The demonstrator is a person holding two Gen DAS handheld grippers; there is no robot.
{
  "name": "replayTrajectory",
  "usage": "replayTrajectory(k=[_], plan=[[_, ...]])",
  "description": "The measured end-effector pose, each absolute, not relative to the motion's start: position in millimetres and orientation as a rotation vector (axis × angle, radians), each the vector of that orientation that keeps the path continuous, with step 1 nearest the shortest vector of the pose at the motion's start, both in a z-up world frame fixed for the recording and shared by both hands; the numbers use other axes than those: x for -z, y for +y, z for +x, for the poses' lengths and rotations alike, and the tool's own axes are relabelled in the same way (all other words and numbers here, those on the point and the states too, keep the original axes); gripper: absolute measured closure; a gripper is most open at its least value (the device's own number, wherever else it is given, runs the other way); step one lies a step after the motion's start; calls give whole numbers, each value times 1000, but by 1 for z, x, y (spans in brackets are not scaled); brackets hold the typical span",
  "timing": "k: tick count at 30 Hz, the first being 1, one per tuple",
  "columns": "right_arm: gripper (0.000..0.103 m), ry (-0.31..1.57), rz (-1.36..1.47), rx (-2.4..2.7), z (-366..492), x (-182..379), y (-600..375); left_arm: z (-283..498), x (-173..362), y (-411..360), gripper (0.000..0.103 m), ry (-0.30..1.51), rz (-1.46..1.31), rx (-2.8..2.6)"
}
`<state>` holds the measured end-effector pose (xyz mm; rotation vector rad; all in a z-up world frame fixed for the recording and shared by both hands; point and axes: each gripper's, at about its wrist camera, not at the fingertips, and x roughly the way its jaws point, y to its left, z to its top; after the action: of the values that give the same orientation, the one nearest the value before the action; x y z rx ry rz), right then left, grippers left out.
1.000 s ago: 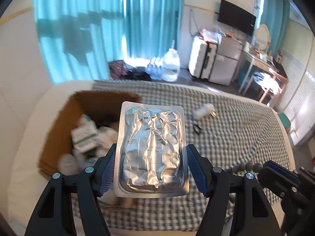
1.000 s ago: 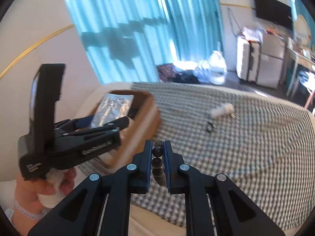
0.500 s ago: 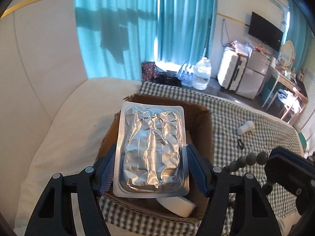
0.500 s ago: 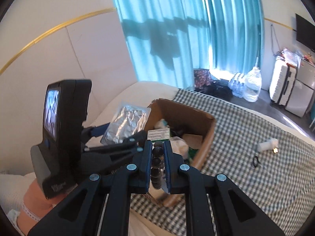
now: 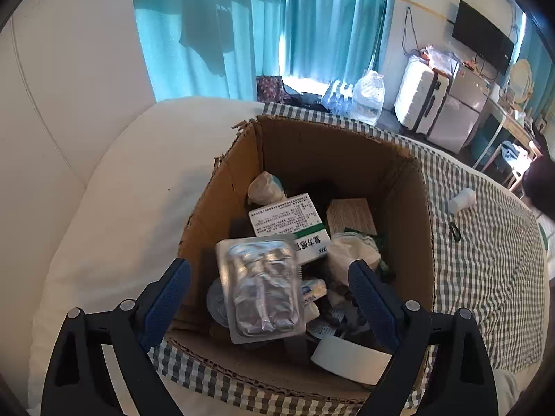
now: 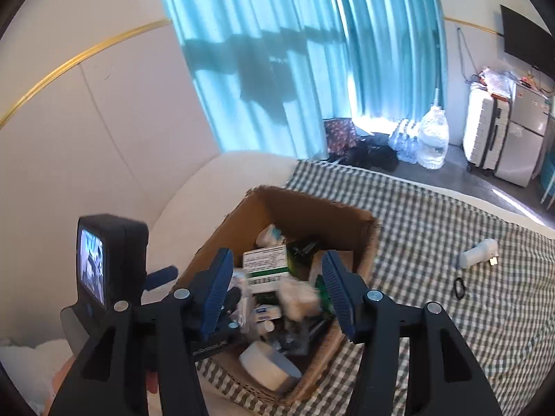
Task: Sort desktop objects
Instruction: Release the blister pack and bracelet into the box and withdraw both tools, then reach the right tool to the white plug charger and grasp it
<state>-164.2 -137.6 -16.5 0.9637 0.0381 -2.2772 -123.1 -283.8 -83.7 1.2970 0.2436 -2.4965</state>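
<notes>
A brown cardboard box (image 5: 409,204) stands on the checked cloth, holding several small items. My left gripper (image 5: 269,286) is open above the box's near side. The silver foil blister pack (image 5: 260,287) lies free between its fingers, tilted, over the box contents. A white and green medicine box (image 5: 291,223) lies behind it. My right gripper (image 6: 277,289) is open over the same box (image 6: 360,239), to the right of the left gripper's body (image 6: 104,263). A white roll of tape (image 6: 269,365) lies at the box's near edge.
A white bottle (image 6: 477,254) and a small black ring (image 6: 459,287) lie on the checked cloth (image 6: 451,329) to the right. A white cushion (image 5: 114,208) lies left of the box. Curtains, water bottles and a suitcase stand beyond.
Both grippers opened. The left one let go of the foil pack, which dropped toward the box. The right one let go of the dark bead string, now out of sight. Both moved over the box.
</notes>
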Motion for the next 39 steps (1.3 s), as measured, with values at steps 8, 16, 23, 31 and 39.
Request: replayTrajectory(k=[8,16,23,31,39], plan=[[48,-27,965,2366,-151,3,-90,-101,52,-256,8,232,1231,2559],[46,-88,923,2487,-127,-21,-30,-83,9,-204,5,148,1145,2647],[31,-142,859,2641,-106,-44,33,-73,-18,-156,0,151,1068,2712],[26,-204,885,2735,-102,-35,92,-81,-14,-103,0,136,1084,2734],[26,-212,922,2803,-116,-14,127,-101,-6,-73,0,60,1111,2719]])
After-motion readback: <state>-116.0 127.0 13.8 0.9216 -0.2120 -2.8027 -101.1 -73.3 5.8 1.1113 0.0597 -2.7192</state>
